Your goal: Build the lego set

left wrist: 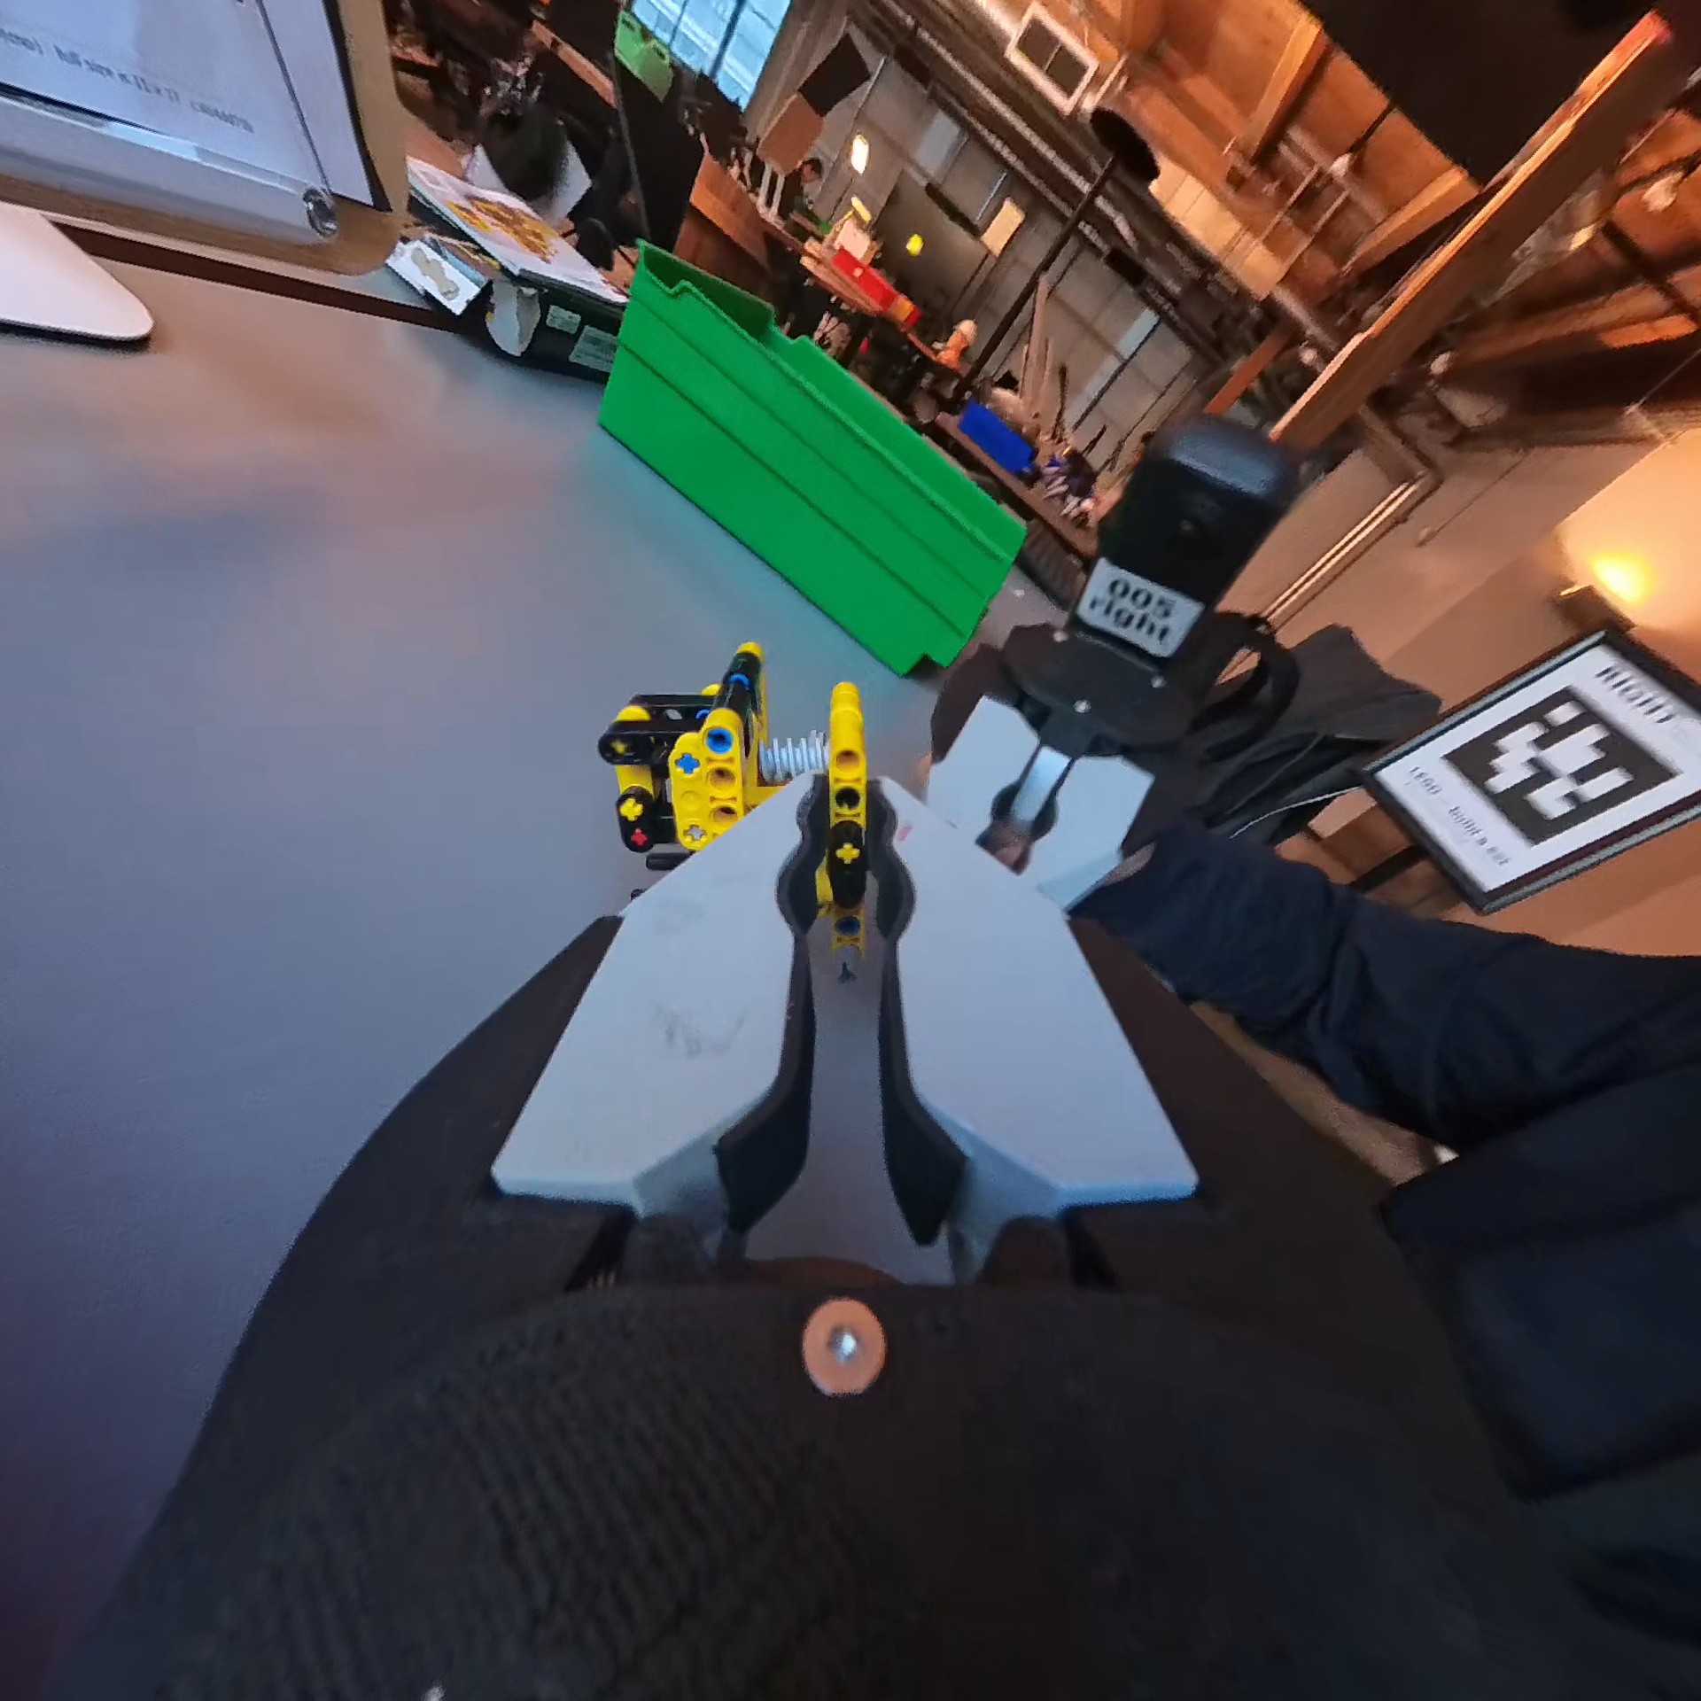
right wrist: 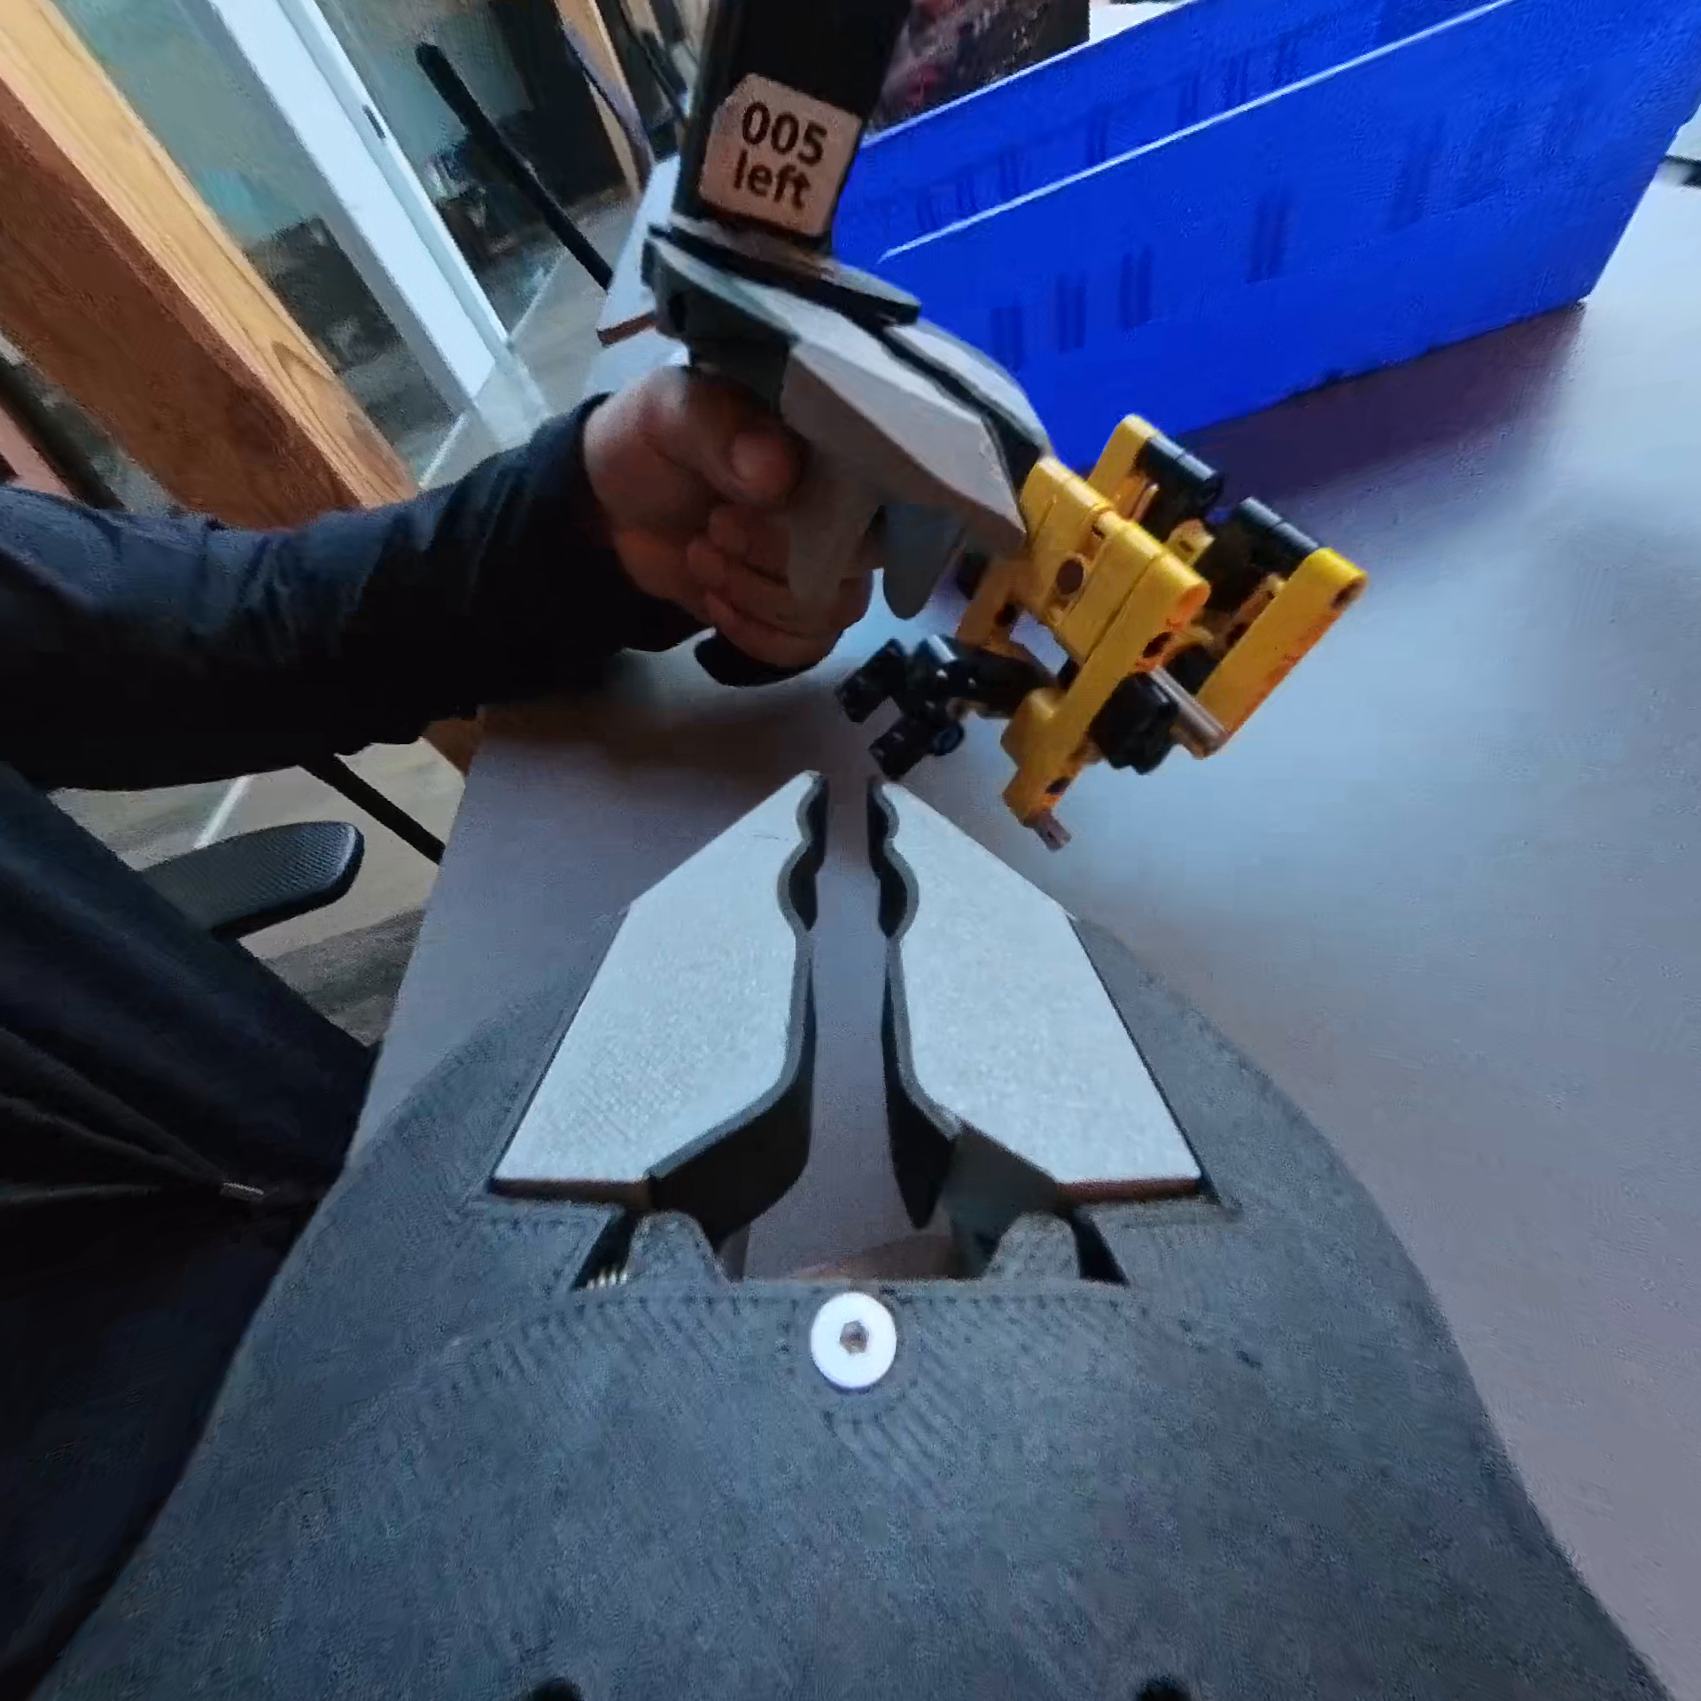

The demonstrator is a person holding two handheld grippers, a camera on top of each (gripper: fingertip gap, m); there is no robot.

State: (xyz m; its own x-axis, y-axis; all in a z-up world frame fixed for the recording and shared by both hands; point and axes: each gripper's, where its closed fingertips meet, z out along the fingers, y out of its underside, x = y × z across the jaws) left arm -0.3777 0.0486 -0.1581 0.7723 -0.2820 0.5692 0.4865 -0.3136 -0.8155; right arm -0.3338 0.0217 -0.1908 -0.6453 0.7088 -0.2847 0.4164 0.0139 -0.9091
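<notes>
The yellow and black lego assembly (left wrist: 704, 769) is held just above the grey table (left wrist: 276, 736). My left gripper (left wrist: 845, 819) is shut on one of its upright yellow beams (left wrist: 847, 782). In the right wrist view the left gripper (right wrist: 1008, 515) grips the assembly (right wrist: 1132, 598) from the upper left, and a black linkage (right wrist: 920, 690) hangs at the assembly's lower left. My right gripper (right wrist: 845, 801) is empty, its jaws only a narrow gap apart, just short of that linkage. It also shows in the left wrist view (left wrist: 1017, 828), close to the right of the assembly.
A green bin (left wrist: 801, 460) stands behind the assembly and a blue bin (right wrist: 1289, 212) across the table. A monitor foot (left wrist: 64, 295) and a booklet (left wrist: 515, 230) sit at the far left. A framed marker card (left wrist: 1556, 764) lies beyond the right table edge. A dark sleeve (right wrist: 276, 607) reaches in.
</notes>
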